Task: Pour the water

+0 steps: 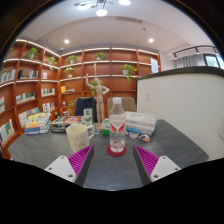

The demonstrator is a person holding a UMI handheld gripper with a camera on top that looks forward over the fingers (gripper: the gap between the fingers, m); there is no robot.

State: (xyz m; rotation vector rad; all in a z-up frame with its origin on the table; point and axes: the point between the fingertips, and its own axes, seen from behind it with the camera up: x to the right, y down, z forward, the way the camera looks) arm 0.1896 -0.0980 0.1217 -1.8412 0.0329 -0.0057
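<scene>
A clear plastic water bottle (117, 122) with a red label stands upright on a red coaster (117, 151) on the grey table (40, 150), just ahead of my fingers and midway between them. A pale cream mug (78, 136) stands to its left, beyond the left finger. My gripper (112, 162) is open and empty; the magenta pads (80, 158) stand wide apart on either side, short of the bottle.
Several boxes and small items (45, 122) lie at the table's far left, and a white package (140, 122) lies behind the bottle to the right. Wooden shelves (40, 80) line the back wall. A white partition (185, 100) stands on the right.
</scene>
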